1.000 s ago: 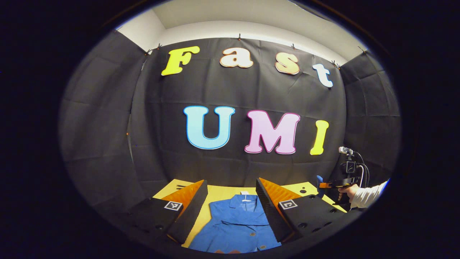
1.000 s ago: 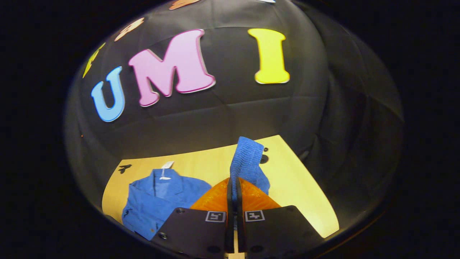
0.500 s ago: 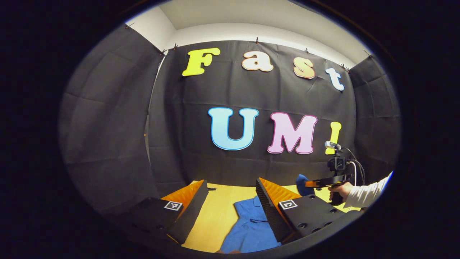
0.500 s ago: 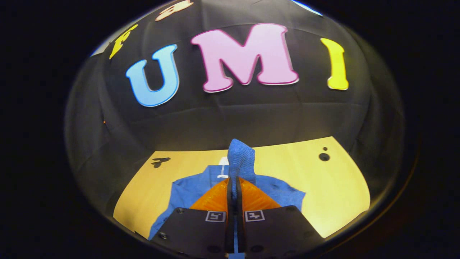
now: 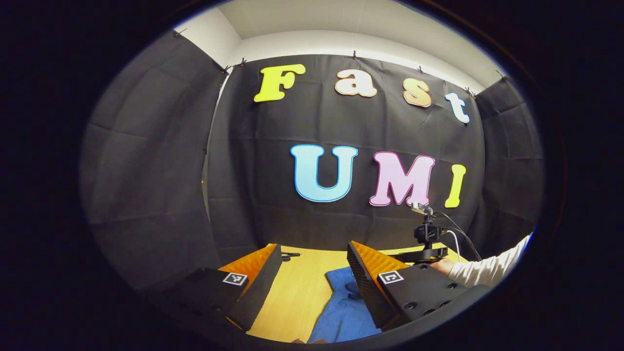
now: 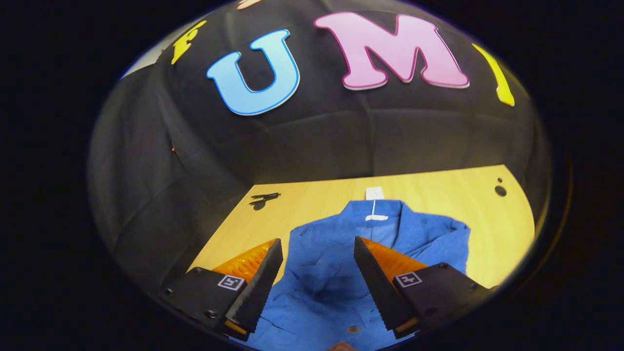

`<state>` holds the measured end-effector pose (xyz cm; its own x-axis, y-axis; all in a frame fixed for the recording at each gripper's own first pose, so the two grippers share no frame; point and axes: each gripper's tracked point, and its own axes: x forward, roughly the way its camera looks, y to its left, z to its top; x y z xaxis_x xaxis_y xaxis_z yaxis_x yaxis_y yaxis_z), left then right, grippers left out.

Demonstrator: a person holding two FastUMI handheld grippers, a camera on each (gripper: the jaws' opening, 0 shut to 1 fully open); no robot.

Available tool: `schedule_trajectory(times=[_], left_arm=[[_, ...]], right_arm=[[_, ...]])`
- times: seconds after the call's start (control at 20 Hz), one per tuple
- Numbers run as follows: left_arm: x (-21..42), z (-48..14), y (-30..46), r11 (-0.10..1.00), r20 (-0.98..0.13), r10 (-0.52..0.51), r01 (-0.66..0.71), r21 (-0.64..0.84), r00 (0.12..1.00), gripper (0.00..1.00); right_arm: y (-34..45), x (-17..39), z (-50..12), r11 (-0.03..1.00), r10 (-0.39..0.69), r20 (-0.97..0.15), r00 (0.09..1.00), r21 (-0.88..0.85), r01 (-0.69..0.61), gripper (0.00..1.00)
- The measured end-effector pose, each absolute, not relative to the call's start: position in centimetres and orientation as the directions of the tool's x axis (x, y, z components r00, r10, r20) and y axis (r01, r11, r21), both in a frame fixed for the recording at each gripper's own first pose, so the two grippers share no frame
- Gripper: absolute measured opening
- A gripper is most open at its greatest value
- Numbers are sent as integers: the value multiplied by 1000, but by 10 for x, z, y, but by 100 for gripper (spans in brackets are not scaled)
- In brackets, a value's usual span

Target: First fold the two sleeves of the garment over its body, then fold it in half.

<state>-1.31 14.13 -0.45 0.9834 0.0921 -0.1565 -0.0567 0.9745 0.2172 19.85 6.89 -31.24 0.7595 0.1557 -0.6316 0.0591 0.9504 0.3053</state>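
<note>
A yellow wooden table [image 6: 302, 200] is seen below the black cloth wall [image 5: 156, 170]; its near edge is cut off in both views. On it a blue garment [image 6: 317, 273] is spread, collar toward the wall, with a white tag [image 6: 374, 193] at the neck. In the right gripper view its lower part is cut off and its flanks are hidden by the fingers. The right gripper [image 6: 316, 258] is held spread above the garment's body, nothing between its fingers. In the left gripper view the left gripper [image 5: 314, 265] is likewise held apart over bare table, with garment partly hidden behind one finger. A sleeve [image 5: 482, 270] and hand [image 5: 441, 265] are seen at the far right. A small dark object [image 6: 263, 199] near the table's far corner is hard to make out.
</note>
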Motion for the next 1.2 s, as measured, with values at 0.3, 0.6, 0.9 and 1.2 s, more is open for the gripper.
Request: schedule_trajectory(times=[0.3,0.6,0.9,1.2], left_arm=[[10,-59,144,991,-233,19,13,132,972,80],[7,-170,168,995,-378,-7,45,93,926,80],[-29,-262,179,997,-536,-46,74,31,843,80],[-52,-307,193,990,-574,-52,117,78,817,82]], right_arm=[[6,107,-268,984,89,-612,786,178,27,96],[-43,-74,-327,965,-71,-714,697,127,228,96],[-42,-189,-389,938,-116,-800,588,106,329,96],[-61,-222,-429,923,-162,-838,521,57,380,96]])
